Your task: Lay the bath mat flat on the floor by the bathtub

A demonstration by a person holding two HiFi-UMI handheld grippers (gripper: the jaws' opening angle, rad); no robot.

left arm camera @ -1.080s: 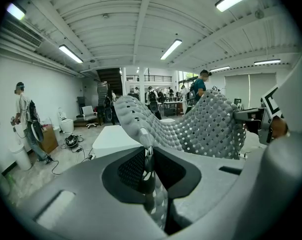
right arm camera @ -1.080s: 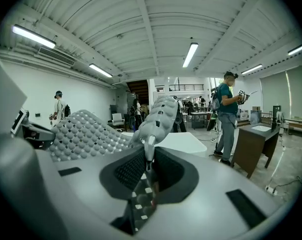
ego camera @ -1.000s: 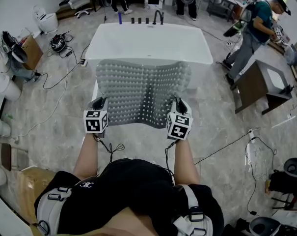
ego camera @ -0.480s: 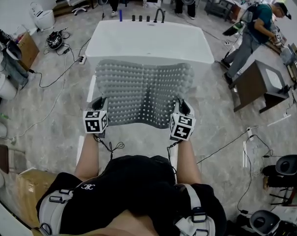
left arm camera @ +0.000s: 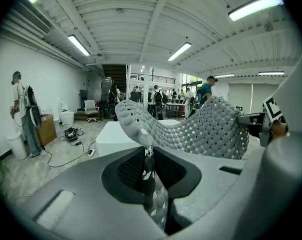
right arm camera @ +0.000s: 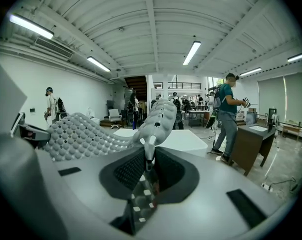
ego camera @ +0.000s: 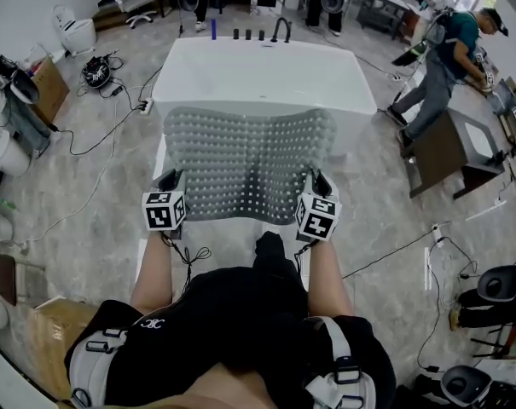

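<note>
- A grey studded mat (ego camera: 249, 164) is held up, spread wide and sagging in the middle, above the floor (ego camera: 87, 220) in front of a white tub (ego camera: 258, 71) at 12 o'clock.
- The left gripper (ego camera: 169, 180) is clamped on the mat's near corner at 9 o'clock.
- The right gripper (ego camera: 318, 182) is clamped on its near corner at 3 o'clock.
- A person (ego camera: 441, 58) stands beside a dark table (ego camera: 449, 147) at 2 o'clock.

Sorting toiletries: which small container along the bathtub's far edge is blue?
The leftmost container, set apart from the three dark ones nearer the faucet.
</note>
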